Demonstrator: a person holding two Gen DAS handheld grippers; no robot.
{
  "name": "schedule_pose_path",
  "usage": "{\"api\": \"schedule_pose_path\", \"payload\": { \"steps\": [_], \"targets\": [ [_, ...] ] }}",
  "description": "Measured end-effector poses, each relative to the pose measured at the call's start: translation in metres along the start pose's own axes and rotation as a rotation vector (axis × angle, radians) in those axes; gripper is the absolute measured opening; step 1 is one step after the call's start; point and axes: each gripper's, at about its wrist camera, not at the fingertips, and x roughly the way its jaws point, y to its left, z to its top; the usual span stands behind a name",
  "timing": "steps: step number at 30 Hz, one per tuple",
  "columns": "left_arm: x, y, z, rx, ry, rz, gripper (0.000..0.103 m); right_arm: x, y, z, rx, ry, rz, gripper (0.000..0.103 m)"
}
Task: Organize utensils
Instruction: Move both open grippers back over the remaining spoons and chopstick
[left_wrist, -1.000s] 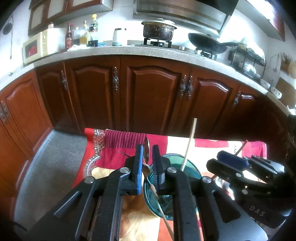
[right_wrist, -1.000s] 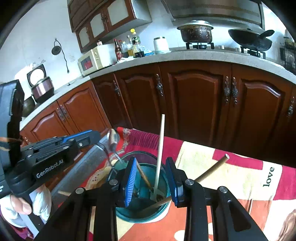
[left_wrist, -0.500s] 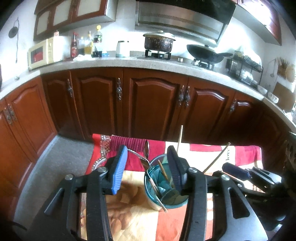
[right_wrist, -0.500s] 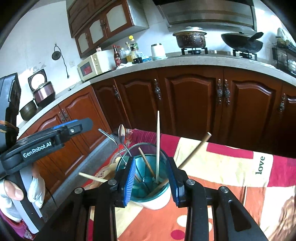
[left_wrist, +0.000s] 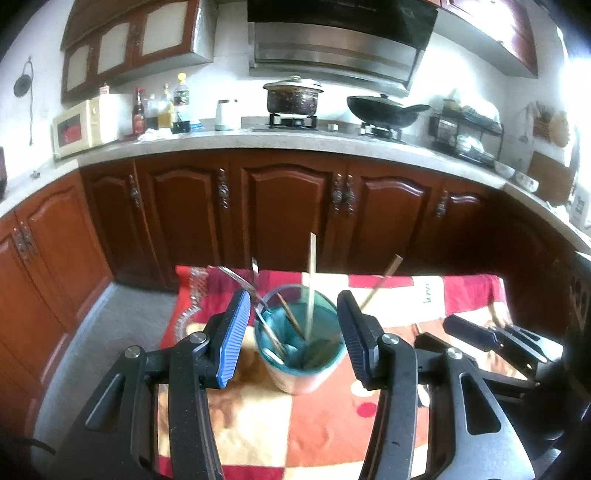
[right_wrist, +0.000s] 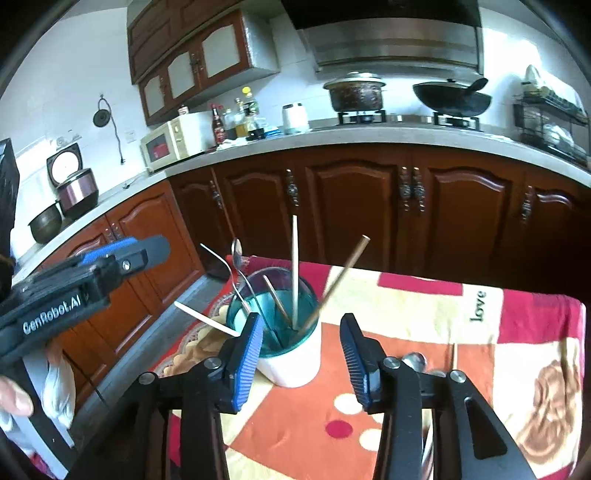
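Teal-lined white cup (left_wrist: 299, 369), holding pale chopsticks (left_wrist: 312, 280) and metal spoons (right_wrist: 236, 254), stands on the patterned cloth (right_wrist: 424, 332) just ahead of both empty grippers, left (left_wrist: 291, 336) and right (right_wrist: 301, 354), each spread wide.

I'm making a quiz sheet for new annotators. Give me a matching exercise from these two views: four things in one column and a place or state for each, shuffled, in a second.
Things:
1. teal cup
2. pale chopstick
3. lidded pot
4. left tongs

Places or states:
A. on the stove burner
B. open, holding nothing
C. upright inside the cup
D. on the patterned cloth, holding utensils

Pairs: 1-D, 2-C, 3-A, 4-B
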Motion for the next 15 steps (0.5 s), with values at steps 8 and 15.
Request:
{"api": "schedule_pose_path", "payload": {
  "steps": [8,15],
  "targets": [
    [-0.007,-0.029,-0.023,0.016,0.033,-0.032,0.049,-0.024,-0.018,-0.016,0.051,-0.002,-0.053,0.042],
    [-0.005,-0.050,-0.036,0.030,0.067,-0.072,0.049,-0.042,-0.030,-0.026,0.077,-0.003,-0.095,0.042]
  ]
}}
